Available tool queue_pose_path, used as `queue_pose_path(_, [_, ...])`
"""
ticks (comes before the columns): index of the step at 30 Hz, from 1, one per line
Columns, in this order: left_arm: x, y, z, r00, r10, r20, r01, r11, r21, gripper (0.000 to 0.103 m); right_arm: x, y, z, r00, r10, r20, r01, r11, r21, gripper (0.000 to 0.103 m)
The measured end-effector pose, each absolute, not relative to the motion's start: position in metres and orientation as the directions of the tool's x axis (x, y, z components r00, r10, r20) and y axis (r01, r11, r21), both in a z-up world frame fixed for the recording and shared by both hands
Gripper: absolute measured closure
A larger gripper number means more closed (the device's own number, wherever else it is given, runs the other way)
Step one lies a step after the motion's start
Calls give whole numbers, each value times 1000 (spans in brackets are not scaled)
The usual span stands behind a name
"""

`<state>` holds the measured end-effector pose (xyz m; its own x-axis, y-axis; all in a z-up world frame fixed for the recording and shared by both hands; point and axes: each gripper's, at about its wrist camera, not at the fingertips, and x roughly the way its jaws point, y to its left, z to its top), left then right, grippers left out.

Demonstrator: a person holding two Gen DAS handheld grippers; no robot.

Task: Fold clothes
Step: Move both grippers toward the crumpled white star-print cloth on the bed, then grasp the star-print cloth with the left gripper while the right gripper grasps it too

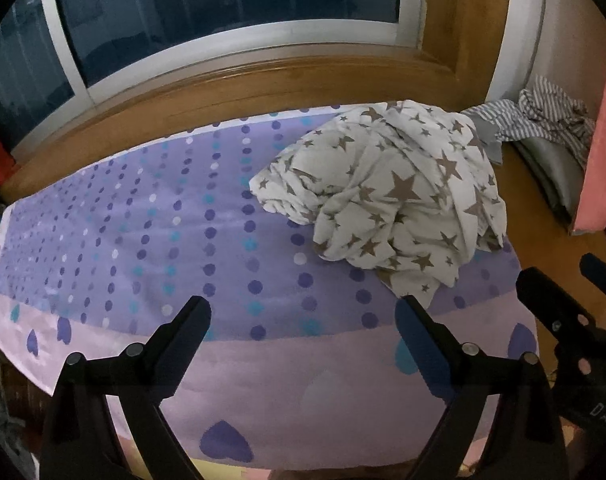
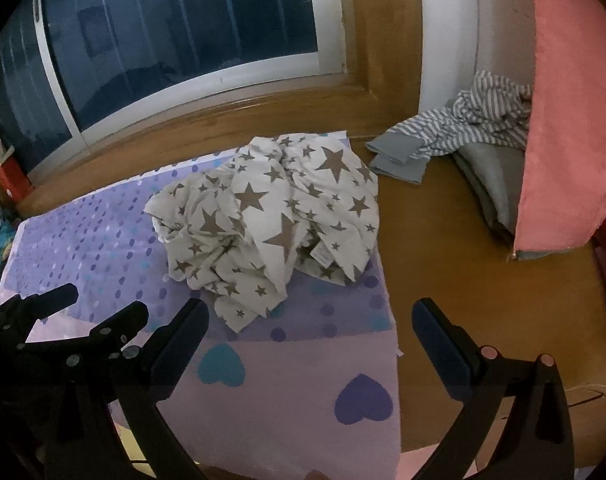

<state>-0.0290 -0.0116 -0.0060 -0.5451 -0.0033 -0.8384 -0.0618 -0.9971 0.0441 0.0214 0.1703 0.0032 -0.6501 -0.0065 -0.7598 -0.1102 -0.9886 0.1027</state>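
A crumpled white garment with brown stars (image 1: 391, 196) lies in a heap on the right part of a purple dotted mat (image 1: 143, 240). It also shows in the right wrist view (image 2: 271, 220), on the same mat (image 2: 83, 248). My left gripper (image 1: 303, 316) is open and empty, hovering above the mat's pink front band, short of the heap. My right gripper (image 2: 311, 320) is open and empty, just in front of the heap's near edge. The right gripper shows at the right edge of the left wrist view (image 1: 563, 300); the left gripper shows at the left of the right wrist view (image 2: 91, 308).
A striped grey-and-white garment (image 2: 479, 120) and folded grey cloth (image 2: 399, 156) lie on the wooden platform (image 2: 463, 260) at the back right. A pink cushion (image 2: 567, 120) stands at the right. A window (image 2: 183, 20) with a wooden sill runs behind the mat.
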Motion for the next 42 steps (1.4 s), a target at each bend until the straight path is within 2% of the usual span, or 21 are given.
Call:
queue_pose_path(24, [-49, -43, -13, -532, 19, -846, -33, -999, -1, 7, -1, 140, -1, -631, -7, -776, -85, -993, 79, 0])
queue_pose_path(30, [-57, -37, -17, -514, 14, -858, -20, -1000, -4, 7, -17, 152, -5, -619, -42, -785, -56, -994, 97, 0])
queue_pose_path(37, [-83, -16, -18, -501, 99, -860, -68, -995, -75, 7, -50, 190, -10, -610, -30, -792, -27, -998, 59, 0])
queue_pose_path(42, [-109, 0, -29, -492, 80, -867, -53, -997, -62, 7, -82, 213, -16, -604, -57, -795, 14, -998, 61, 0])
